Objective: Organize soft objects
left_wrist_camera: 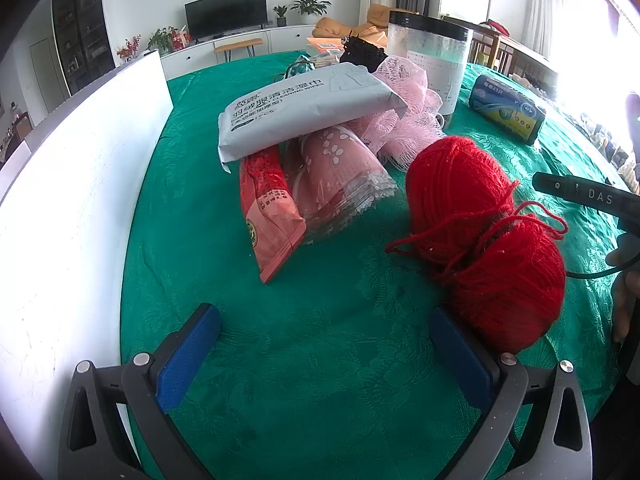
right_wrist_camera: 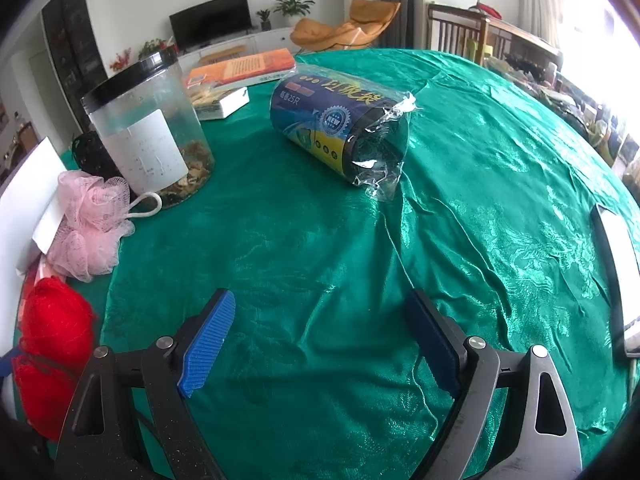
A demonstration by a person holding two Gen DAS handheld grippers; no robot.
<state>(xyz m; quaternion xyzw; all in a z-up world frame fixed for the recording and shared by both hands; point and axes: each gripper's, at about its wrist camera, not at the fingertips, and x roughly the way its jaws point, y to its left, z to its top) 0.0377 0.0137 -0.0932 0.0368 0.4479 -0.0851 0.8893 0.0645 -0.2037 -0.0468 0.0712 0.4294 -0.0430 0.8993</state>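
Observation:
In the left wrist view a pile of soft things lies on the green tablecloth point(left_wrist_camera: 320, 312): a grey wipes pack point(left_wrist_camera: 308, 110) on top of a pink patterned bag point(left_wrist_camera: 340, 176) and a red-pink packet point(left_wrist_camera: 268, 216), with a pink mesh sponge point(left_wrist_camera: 404, 112) behind. A red yarn skein point(left_wrist_camera: 488, 240) lies just ahead of my right finger. My left gripper point(left_wrist_camera: 326, 338) is open and empty. My right gripper point(right_wrist_camera: 320, 340) is open and empty over bare cloth; a blue bag roll point(right_wrist_camera: 340, 128) lies ahead of it. The yarn point(right_wrist_camera: 52, 344) and sponge point(right_wrist_camera: 92, 220) show at its left.
A white box wall point(left_wrist_camera: 80, 200) stands along the left. A clear jar with a black lid point(right_wrist_camera: 148, 128) stands behind the sponge. Books and a small white box point(right_wrist_camera: 228, 104) lie at the far edge. A white-edged tray point(right_wrist_camera: 620, 272) sits at the right.

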